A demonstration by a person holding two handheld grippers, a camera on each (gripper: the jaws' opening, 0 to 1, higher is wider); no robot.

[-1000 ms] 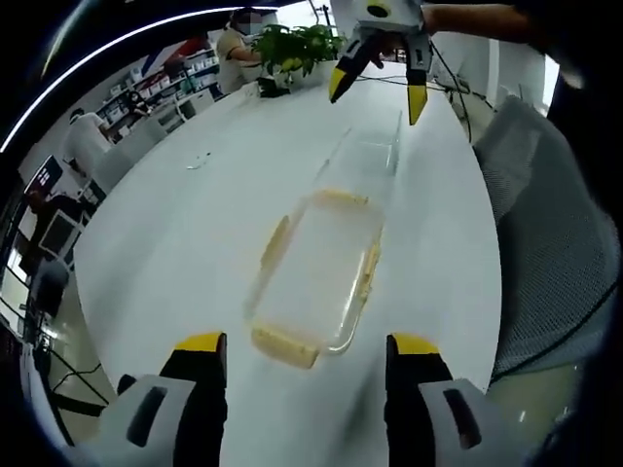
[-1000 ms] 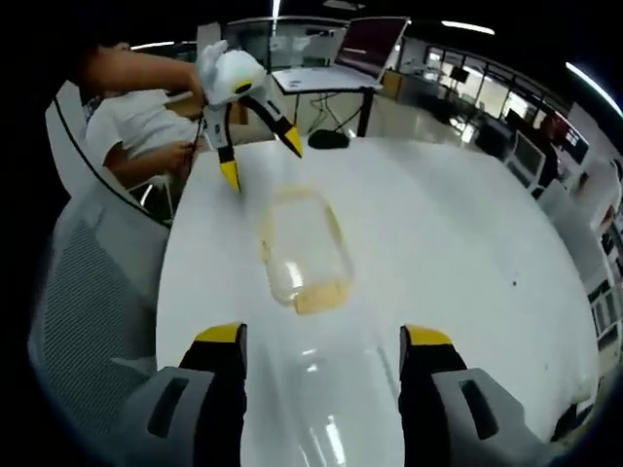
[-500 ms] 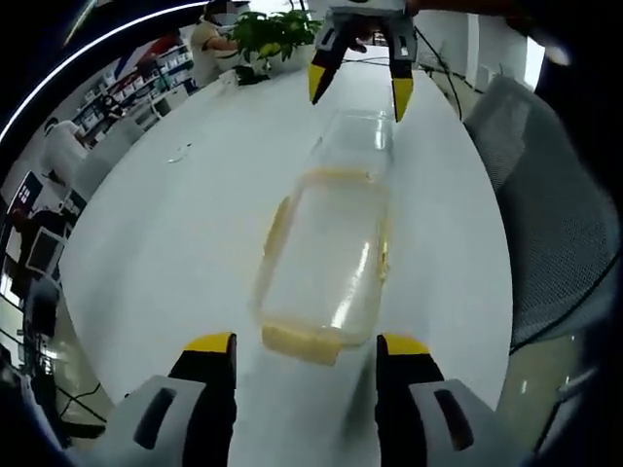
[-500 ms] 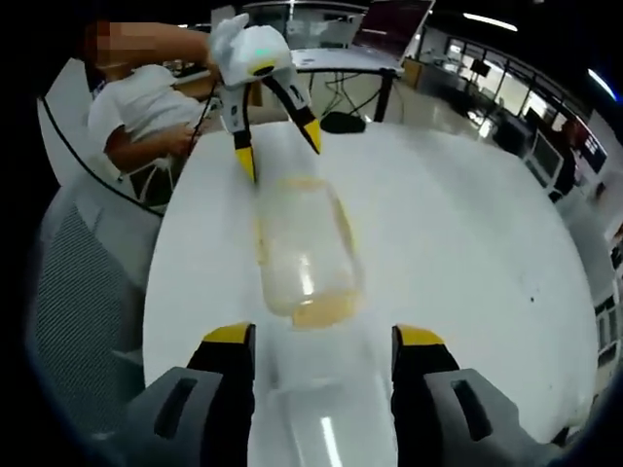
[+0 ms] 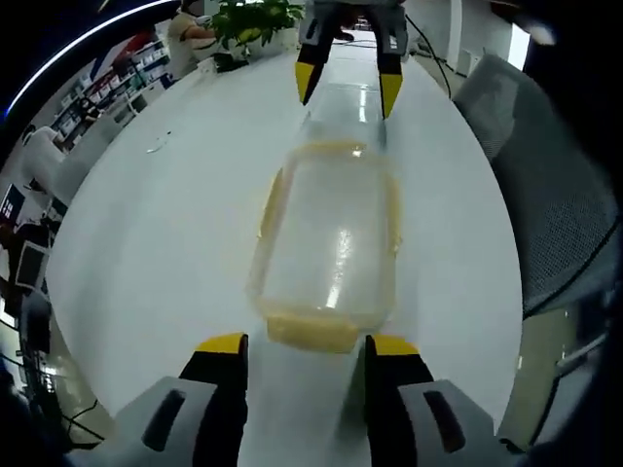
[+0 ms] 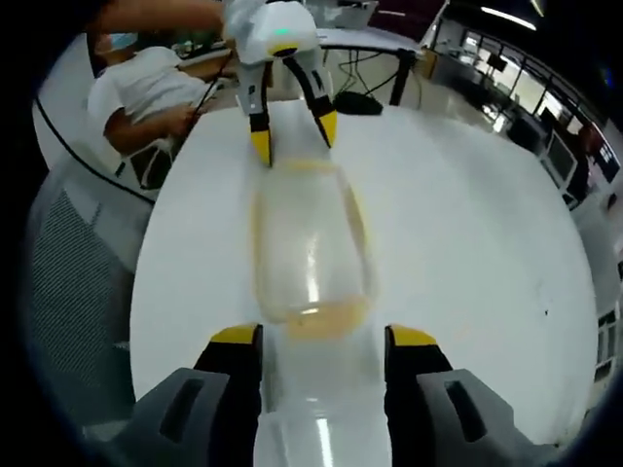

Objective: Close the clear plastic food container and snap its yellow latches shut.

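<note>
one clear container (image 5: 331, 233), two tongs (image 5: 304, 342) (image 6: 322, 336), one white table (image 5: 165, 224), one potted plant (image 5: 248, 17)

No text, label, brand, number or sign could be read in either view; the container (image 5: 329, 233), the table (image 5: 175, 214) and the grippers bore no legible marking, and the shelves (image 5: 117, 83) and screens far behind were too small and blurred to make anything out
</note>
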